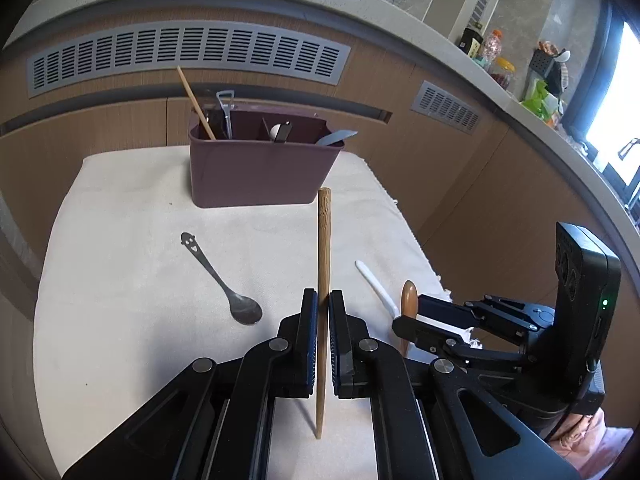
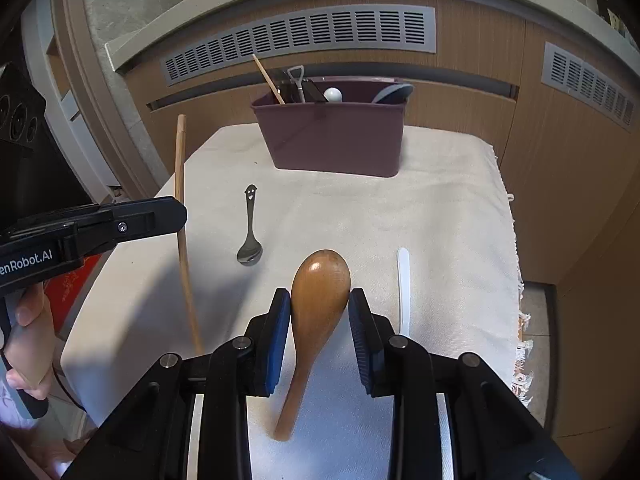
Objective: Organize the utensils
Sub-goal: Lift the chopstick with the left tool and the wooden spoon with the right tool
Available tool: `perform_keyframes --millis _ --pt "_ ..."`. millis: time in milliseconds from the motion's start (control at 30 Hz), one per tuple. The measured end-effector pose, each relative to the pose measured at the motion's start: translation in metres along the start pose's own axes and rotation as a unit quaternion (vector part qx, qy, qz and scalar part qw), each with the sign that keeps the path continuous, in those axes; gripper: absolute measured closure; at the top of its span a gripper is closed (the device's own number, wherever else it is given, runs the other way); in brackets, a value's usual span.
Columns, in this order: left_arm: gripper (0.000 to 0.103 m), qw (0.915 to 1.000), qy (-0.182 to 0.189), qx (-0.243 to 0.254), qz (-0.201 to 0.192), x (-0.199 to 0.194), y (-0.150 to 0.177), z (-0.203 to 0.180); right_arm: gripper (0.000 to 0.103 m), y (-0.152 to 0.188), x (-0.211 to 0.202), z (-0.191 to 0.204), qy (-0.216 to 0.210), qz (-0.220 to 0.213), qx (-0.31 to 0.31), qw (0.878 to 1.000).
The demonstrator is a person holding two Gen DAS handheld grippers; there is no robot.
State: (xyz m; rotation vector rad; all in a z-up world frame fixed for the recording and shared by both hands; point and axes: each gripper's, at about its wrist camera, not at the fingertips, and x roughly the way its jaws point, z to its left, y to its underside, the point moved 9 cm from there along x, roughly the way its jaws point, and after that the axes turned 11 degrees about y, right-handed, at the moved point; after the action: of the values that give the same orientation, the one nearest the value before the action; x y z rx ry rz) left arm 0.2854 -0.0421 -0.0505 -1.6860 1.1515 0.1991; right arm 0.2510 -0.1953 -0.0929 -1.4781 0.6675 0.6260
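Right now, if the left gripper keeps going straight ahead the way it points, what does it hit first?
Probably the bin. The left gripper, shut on a chopstick, points across bare cloth toward the bin's front wall, right of centre; the steel spoon lies off to the left. Depth is uncertain.

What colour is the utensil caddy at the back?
Dull plum-purple caddy, clearest in the right wrist view.

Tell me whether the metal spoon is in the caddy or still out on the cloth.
Out. The metal spoon lies flat on the cloth, apart from the caddy, and neither tool holds it.
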Motion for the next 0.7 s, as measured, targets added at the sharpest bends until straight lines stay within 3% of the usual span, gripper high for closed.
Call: perform_keyframes --millis 533,633,700 --pt "0.097 0.9974 -0.013 0.044 -0.056 -0.046 -0.008 -0.031 0.076 -0.003 -0.045 0.004 0.022 -0.044 -0.019 0.999" --pt "0.097 0.9967 -0.014 0.048 -0.064 -0.053 -0.011 -0.032 0.080 -0.006 -0.052 0.003 0.024 -0.053 -0.020 0.998" --pt "0.097 0.9963 -0.014 0.050 -0.068 -0.057 -0.013 -0.034 0.089 -0.009 -0.056 0.003 0.022 -0.056 -0.020 0.998"
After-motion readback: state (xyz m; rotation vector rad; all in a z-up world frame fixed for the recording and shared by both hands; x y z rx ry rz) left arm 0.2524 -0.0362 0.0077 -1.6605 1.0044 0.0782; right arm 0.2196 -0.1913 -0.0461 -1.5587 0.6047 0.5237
